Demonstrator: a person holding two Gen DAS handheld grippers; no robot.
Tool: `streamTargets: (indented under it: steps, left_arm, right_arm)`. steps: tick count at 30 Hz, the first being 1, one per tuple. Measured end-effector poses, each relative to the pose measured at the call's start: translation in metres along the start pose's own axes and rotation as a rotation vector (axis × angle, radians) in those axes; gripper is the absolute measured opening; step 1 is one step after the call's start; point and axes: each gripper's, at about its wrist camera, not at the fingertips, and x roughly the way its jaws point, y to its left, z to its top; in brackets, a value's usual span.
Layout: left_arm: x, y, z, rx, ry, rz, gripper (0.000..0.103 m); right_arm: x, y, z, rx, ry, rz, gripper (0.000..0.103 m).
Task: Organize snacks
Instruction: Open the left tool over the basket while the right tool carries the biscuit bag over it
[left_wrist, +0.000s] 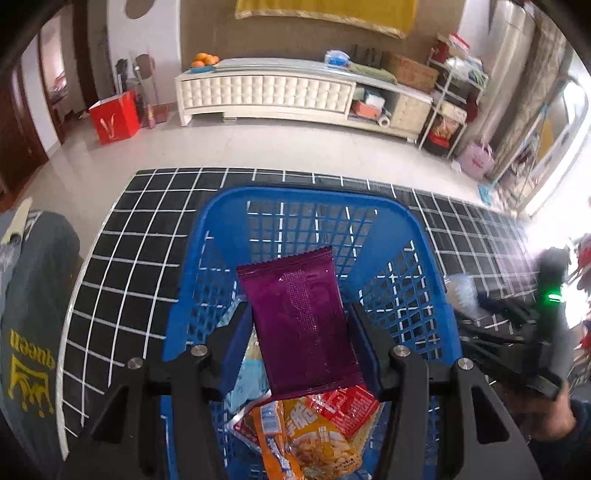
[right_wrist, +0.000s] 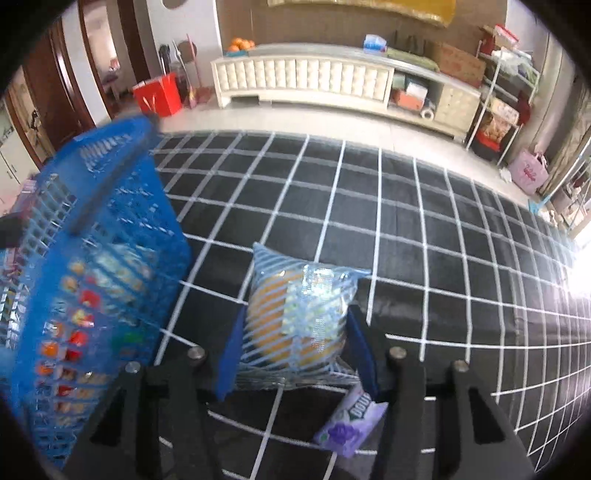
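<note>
My left gripper (left_wrist: 301, 321) is shut on a purple snack packet (left_wrist: 301, 325) and holds it above the blue plastic basket (left_wrist: 310, 195). Under it in the basket lie an orange snack bag (left_wrist: 314, 443) and a red packet (left_wrist: 347, 406). My right gripper (right_wrist: 293, 332) is shut on a blue-striped clear bag with an orange bun (right_wrist: 295, 314), held over the black grid cloth (right_wrist: 443, 221). The blue basket (right_wrist: 92, 258) stands to its left, full of packets. A small purple packet (right_wrist: 351, 424) lies on the cloth below the right gripper. The right gripper also shows, blurred, at the right edge of the left wrist view (left_wrist: 517, 332).
A person's grey sleeve with yellow print (left_wrist: 29, 332) is at the left, a hand (left_wrist: 554, 417) at the lower right. Beyond the cloth's far edge are the floor, a white cabinet (left_wrist: 295, 92), a red bag (left_wrist: 114, 118) and shelves (right_wrist: 498, 92).
</note>
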Motion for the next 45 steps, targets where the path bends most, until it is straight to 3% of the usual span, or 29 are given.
streamTargets:
  steps: [5,10,15,17,29,45]
  left_arm:
    - [0.012,-0.012,0.005,0.026,0.009,-0.008,0.051]
    - [0.028,-0.020,0.013,0.025,0.039,-0.046,0.052]
    - [0.031,-0.021,0.019,-0.004,0.044,-0.082,0.072]
    - [0.026,-0.021,0.017,-0.001,0.029,-0.077,0.072]
    - [-0.035,-0.003,-0.005,0.004,-0.035,-0.075,0.072]
    - [-0.128,0.051,-0.033,0.035,-0.168,-0.049,0.072]
  right_arm:
    - [-0.036,0.012,-0.003,-0.051,-0.086,-0.004,0.058]
    - [-0.049,0.011,-0.005,-0.042,-0.109,0.027,0.058]
    - [-0.054,0.009,-0.008,-0.033,-0.111,0.035,0.058]
    - [-0.056,0.006,-0.007,-0.029,-0.115,0.032,0.058]
    - [-0.101,0.024,-0.001,-0.031,-0.171,0.046,0.058]
    - [-0.158,0.099,0.013,-0.144,-0.268,0.056,0.058]
